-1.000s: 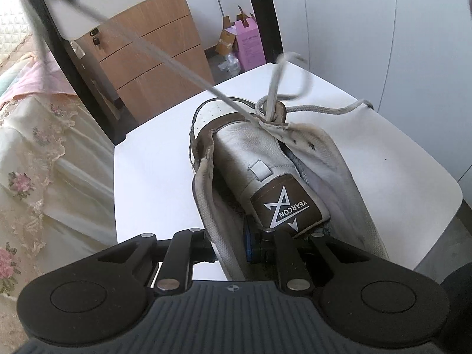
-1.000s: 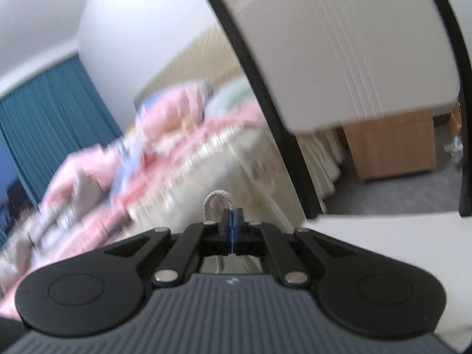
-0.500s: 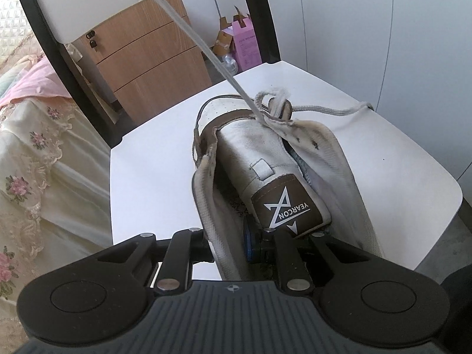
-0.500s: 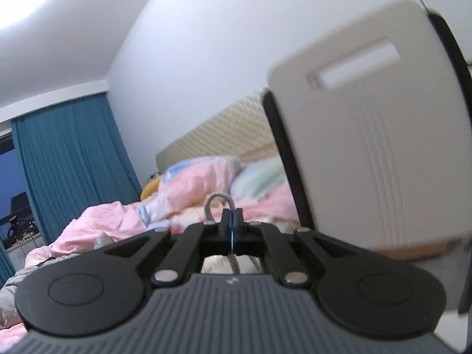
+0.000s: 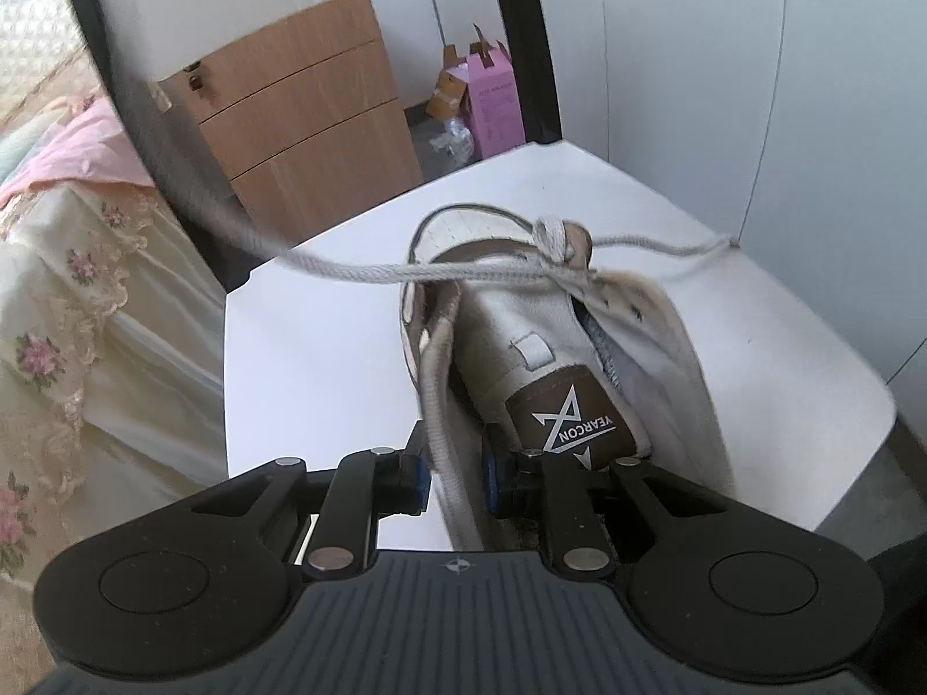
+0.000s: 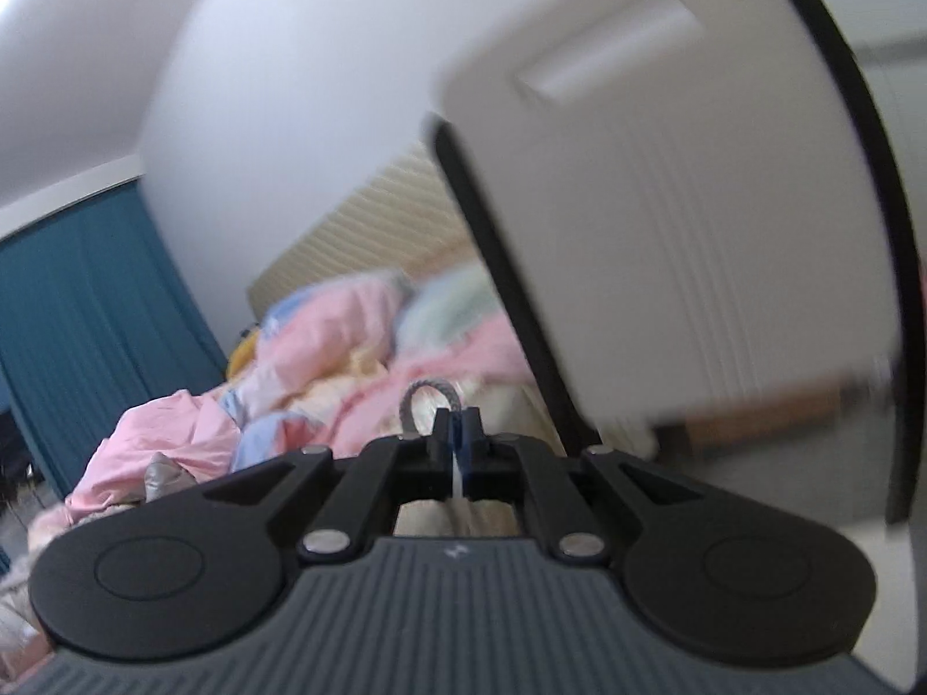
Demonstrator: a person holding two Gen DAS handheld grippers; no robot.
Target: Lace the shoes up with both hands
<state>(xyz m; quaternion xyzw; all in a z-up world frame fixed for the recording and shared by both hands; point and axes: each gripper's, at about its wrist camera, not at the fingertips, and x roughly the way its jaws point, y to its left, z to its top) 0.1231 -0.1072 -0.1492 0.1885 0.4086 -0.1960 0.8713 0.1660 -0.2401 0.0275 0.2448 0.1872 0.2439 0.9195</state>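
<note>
Black right gripper (image 6: 456, 440) points near-level, pinching lace (image 6: 426, 399).

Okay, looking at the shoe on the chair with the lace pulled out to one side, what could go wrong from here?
The right gripper pinches only a short loop of lace, so a harder pull could slip it free. The taut lace tugs sideways on the shoe, and the left gripper holds just the collar edge, so the shoe might twist or slide on the chair seat.
</note>
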